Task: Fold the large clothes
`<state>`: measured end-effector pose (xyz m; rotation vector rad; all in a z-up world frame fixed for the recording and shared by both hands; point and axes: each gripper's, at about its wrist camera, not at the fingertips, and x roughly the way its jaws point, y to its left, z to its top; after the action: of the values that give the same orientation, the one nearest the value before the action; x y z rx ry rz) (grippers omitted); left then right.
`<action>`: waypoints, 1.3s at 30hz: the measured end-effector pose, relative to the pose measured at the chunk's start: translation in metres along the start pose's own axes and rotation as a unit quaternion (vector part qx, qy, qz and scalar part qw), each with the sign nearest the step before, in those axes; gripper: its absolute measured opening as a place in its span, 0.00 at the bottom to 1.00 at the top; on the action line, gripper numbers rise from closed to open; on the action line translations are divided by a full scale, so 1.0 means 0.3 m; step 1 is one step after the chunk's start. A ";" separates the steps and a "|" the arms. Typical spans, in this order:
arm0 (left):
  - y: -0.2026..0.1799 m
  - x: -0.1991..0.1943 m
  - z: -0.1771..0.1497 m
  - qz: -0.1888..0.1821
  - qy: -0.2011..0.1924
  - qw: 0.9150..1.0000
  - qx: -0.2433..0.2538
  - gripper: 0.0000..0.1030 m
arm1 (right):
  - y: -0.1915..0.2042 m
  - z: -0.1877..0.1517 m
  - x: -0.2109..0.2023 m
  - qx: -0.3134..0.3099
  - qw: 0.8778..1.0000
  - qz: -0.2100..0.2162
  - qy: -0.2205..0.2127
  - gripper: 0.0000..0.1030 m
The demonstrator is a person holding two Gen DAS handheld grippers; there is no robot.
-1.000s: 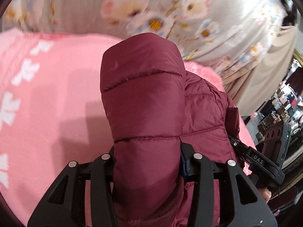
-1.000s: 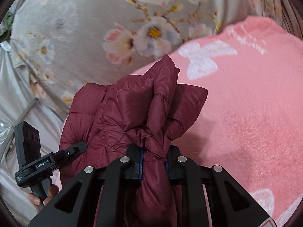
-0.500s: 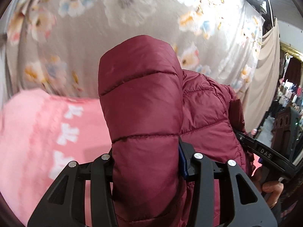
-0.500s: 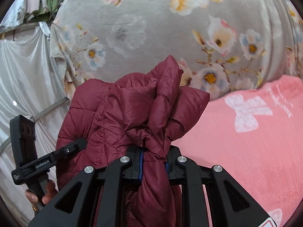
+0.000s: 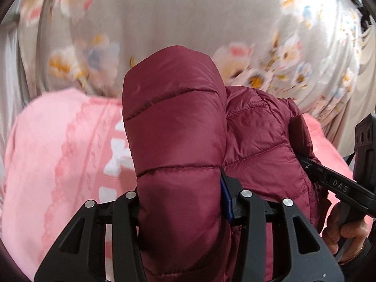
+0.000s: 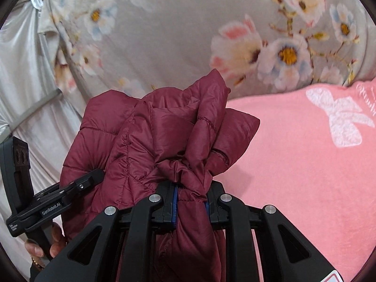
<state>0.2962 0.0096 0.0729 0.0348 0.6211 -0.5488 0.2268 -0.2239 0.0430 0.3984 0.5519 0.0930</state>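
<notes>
A maroon quilted puffer jacket (image 5: 178,141) is held up in the air between both grippers, above a pink blanket (image 5: 54,164). My left gripper (image 5: 181,202) is shut on a thick padded fold of the jacket, which hides its fingertips. My right gripper (image 6: 190,199) is shut on a bunched, crumpled edge of the jacket (image 6: 164,145). Each gripper shows in the other's view: the right one at the jacket's right edge (image 5: 338,188), the left one at its left edge (image 6: 54,204). The lower part of the jacket is hidden below the frames.
The pink blanket with white bow prints (image 6: 317,164) covers the surface below. A grey floral curtain (image 6: 188,35) hangs behind it. White sheeting (image 6: 23,82) hangs at the left. The person's hands (image 5: 347,235) grip the handles.
Both grippers kept their hold on the jacket. After tilting up towards the curtain, the views have dropped again and more pink blanket shows. The left wrist view is blurred by motion.
</notes>
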 end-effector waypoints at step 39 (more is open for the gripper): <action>0.134 0.251 -0.140 0.090 0.061 0.994 -0.013 0.59 | -0.160 -0.094 0.251 -0.015 0.995 -0.090 0.041 0.41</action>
<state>0.3442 0.0161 -0.0090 0.0989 0.7367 -0.3662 0.2749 -0.2439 -0.0349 0.3147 0.6635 -0.0564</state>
